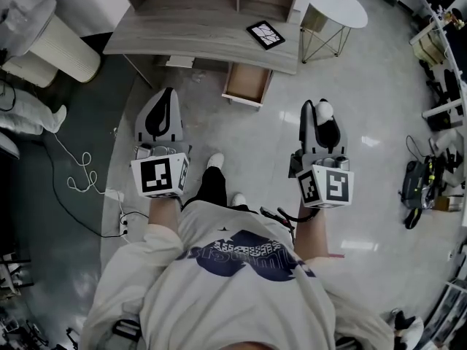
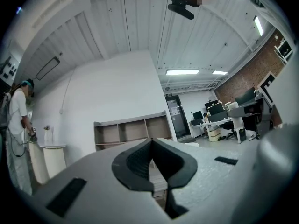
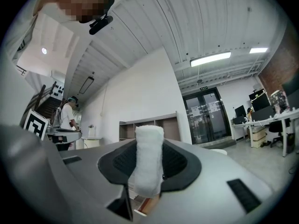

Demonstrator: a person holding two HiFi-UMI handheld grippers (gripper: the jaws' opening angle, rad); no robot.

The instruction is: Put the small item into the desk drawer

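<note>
The small item (image 1: 325, 111) is a white soft roll. My right gripper (image 1: 321, 106) is shut on it, and in the right gripper view the roll (image 3: 148, 160) stands upright between the dark pads. My left gripper (image 1: 169, 93) is shut with nothing in it; its pads (image 2: 140, 160) meet in the left gripper view. The grey desk (image 1: 190, 31) lies ahead of both grippers. Its drawer (image 1: 248, 82) is pulled open, showing a bare wooden inside, and sits between and beyond the two grippers. Both grippers point level toward the desk, well short of it.
A black framed tablet (image 1: 265, 34) lies on the desk right of centre. A white round side table (image 1: 334, 9) stands right of the desk and a white ribbed bin (image 1: 62, 46) to its left. Cables (image 1: 80, 173) trail on the floor at left. A person (image 2: 18, 125) stands far left.
</note>
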